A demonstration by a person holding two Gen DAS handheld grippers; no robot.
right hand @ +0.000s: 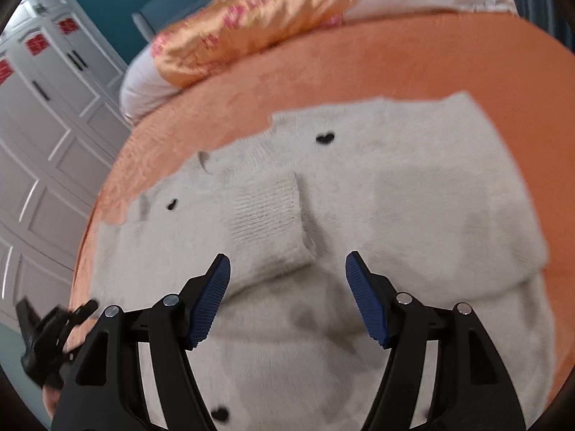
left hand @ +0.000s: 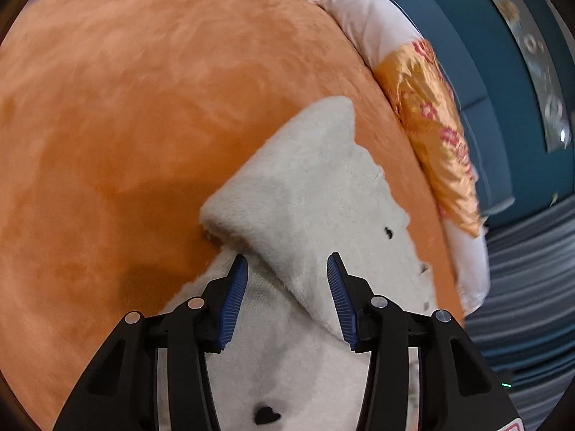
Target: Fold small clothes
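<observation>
Cardigan (right hand: 359,215) flat on bed (left hand: 125,107), both sleeves folded in. Left gripper (left hand: 287,294) and right gripper (right hand: 287,298): fingers spread, pinching nothing. Risk: cuff (right hand: 269,222) at 12 o'clock of right gripper; a snag there unfolds the sleeve.

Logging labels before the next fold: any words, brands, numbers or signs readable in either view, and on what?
None can be read.
Red panels on the white wardrobe doors: blurred, no characters legible.
Pink-edged mark at the lower right edge of the left wrist view: cut off, unreadable.
Grey sweater: only black heart shapes, no text.
</observation>
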